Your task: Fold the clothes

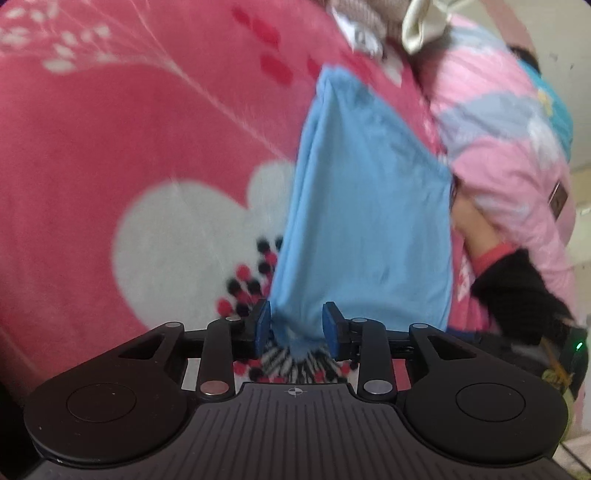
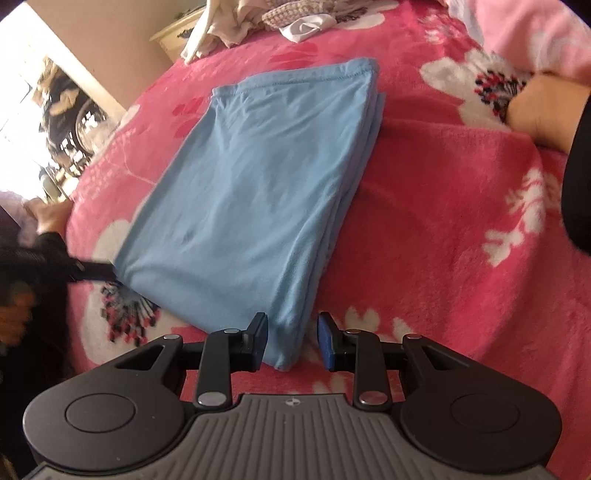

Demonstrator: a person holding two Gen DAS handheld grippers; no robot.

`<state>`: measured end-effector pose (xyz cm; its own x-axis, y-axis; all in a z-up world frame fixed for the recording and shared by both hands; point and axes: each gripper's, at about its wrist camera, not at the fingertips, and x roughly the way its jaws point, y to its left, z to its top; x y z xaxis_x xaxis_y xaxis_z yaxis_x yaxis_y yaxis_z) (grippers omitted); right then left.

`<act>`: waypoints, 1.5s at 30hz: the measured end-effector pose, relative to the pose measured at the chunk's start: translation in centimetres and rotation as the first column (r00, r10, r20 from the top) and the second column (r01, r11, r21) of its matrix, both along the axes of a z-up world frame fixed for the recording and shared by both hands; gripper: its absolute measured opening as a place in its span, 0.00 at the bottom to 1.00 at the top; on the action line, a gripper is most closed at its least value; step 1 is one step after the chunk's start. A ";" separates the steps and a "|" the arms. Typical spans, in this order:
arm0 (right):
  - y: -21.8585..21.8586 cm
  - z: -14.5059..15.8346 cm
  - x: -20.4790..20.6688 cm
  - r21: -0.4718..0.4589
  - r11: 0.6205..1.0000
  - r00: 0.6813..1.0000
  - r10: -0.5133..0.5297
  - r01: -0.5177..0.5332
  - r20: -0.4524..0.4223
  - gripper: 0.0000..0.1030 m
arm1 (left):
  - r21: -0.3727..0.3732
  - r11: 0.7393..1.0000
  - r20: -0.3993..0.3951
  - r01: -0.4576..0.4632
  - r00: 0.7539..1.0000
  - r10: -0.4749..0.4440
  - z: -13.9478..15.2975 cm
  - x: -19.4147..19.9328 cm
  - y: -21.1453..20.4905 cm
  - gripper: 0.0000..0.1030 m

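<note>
You're straddling a near corner of the folded blue garment (image 2: 255, 192) with each gripper, left gripper (image 1: 297, 326) and right gripper (image 2: 292, 341) both parted, pads not pinching. It's lying ahead on the pink blanket (image 2: 443, 221), soft, light, limp: looks best pinched through all layers at the corners.

Pink floral blanket (image 2: 443, 206) (white blossoms); pale cabinet (image 2: 173, 31) beyond.

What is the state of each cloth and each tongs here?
Blue garment: folded, lying flat on the blanket.
Pink blanket: spread out under it.
Pale clothes: unfolded heap at the far edge.
Left tongs: open, garment corner between.
Right tongs: open, garment corner between.
</note>
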<state>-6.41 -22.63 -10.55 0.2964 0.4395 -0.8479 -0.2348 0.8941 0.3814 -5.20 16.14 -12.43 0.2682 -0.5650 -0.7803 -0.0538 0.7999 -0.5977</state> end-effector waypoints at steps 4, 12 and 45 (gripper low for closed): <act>-0.6 0.0 0.2 0.043 0.998 0.999 -0.036 0.038 -0.033 0.30 | 0.043 0.999 0.012 -0.010 1.000 0.009 0.1 -0.3 0.0 0.30; 0.6 2.2 -0.4 -0.024 0.999 0.988 0.032 -0.029 0.148 0.30 | 0.139 0.982 0.199 -0.125 0.975 0.096 3.5 -1.4 0.3 0.30; 4.0 -0.4 -1.1 -0.097 0.969 0.966 0.237 -0.227 0.107 0.30 | 0.215 0.976 0.268 0.028 0.959 -0.087 0.4 1.4 -8.1 0.35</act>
